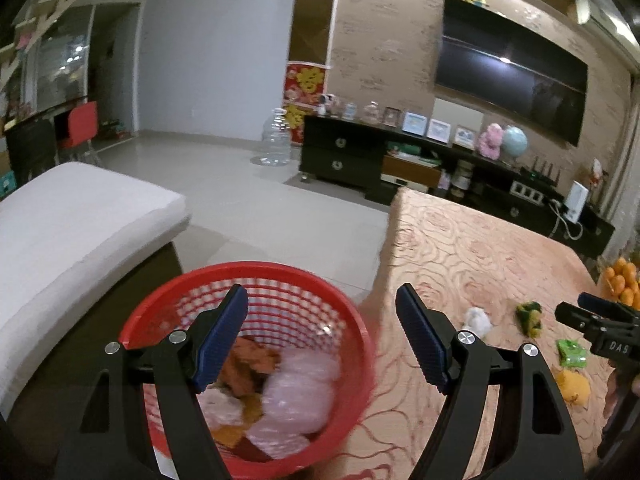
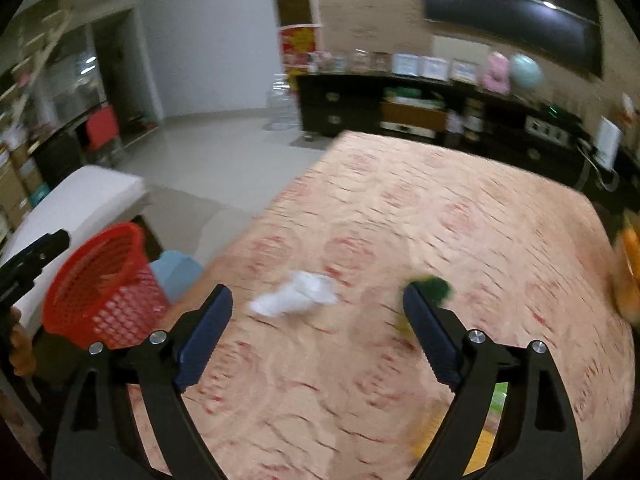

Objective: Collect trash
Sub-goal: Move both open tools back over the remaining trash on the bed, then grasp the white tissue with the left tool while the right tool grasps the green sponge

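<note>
Pink-patterned tabletop (image 2: 460, 216) fills frame right; red basket (image 1: 352, 332) lower left holds wrappers. Left gripper (image 1: 322, 336) spread over basket; right gripper (image 2: 318, 332) spread near white tissue (image 2: 296, 294).

Both the left gripper (image 1: 322, 332) and right gripper (image 2: 318, 332) have black angular arms, ribbed blue pads (image 1: 222, 340), and silver screws (image 1: 465, 336).

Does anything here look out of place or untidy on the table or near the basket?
Yes. Loose scraps lie scattered on the tablecloth: a crumpled white tissue, a dark green wrapper, a light green packet and a yellow piece. The red basket beside the table already holds other trash. Nothing looks spilled or broken.
</note>
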